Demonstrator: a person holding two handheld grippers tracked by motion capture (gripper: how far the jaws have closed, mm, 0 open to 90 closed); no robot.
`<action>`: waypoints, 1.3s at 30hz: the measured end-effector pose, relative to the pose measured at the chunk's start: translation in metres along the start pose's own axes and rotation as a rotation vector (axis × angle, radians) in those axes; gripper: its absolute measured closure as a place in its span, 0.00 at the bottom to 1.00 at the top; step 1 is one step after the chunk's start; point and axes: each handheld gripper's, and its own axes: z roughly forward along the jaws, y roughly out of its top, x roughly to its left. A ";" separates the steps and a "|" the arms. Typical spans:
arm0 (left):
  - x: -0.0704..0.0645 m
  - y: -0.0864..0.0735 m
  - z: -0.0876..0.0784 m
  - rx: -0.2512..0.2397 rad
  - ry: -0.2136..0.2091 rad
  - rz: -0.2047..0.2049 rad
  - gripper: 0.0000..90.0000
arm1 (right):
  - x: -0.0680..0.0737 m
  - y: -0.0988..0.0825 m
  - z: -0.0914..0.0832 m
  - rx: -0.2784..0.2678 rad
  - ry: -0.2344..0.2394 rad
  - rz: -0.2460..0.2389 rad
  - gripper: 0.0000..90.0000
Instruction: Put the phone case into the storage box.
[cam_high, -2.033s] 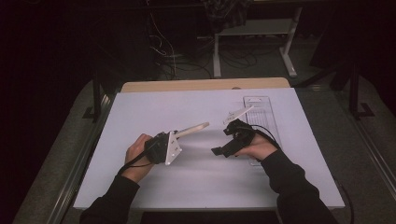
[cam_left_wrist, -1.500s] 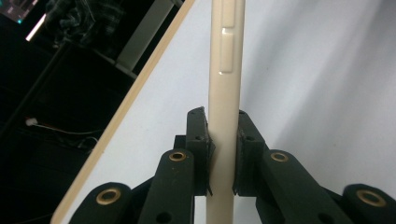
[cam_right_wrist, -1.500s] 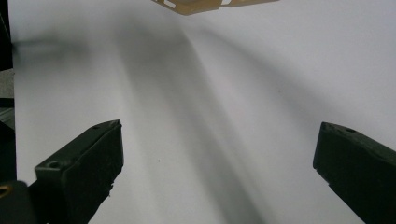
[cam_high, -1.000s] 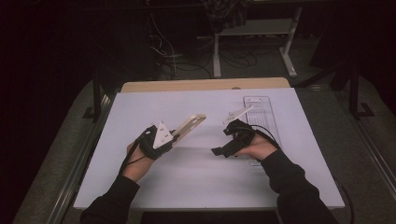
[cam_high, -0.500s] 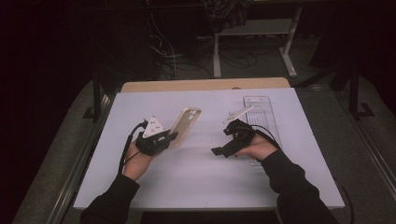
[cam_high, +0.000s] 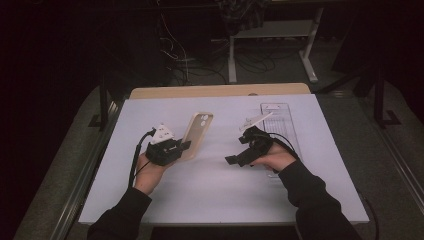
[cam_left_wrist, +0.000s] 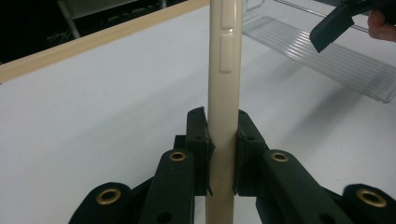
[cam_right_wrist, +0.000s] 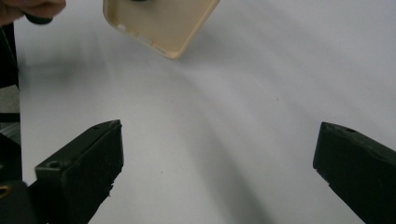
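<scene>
Left gripper: left of centre in the high view, in the person's left hand; jaws clenched on the lower end of a phone case, pads pressing both faces as seen in the left gripper view.
Phone case: beige, with a camera cutout near its top; juts from the left gripper toward the upper right of the high view, just above the white table top. In the left gripper view it stands edge-on up the middle of the frame, with raised side buttons near the top. In the right gripper view its hollow inner side sits at the upper left.
Right gripper: right of centre in the high view, in the person's right hand; jaws released, spread wide over bare table, nothing between them; well apart from the case.
Writing or brand: none legible on case or grippers.
Clear ribbed tray: upper right of the table, behind the right hand.
Table: white top with a wooden strip along the far edge.
</scene>
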 end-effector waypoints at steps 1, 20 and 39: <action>-0.001 0.000 0.000 0.002 0.000 -0.006 0.88 | 0.000 0.001 0.000 -0.002 0.002 0.008 0.01; -0.010 0.001 0.003 0.000 0.046 -0.046 0.88 | -0.003 0.033 0.013 -0.073 0.035 0.049 0.00; -0.022 0.000 0.007 -0.030 0.085 -0.068 0.88 | -0.001 0.039 0.028 -0.128 0.061 0.089 0.00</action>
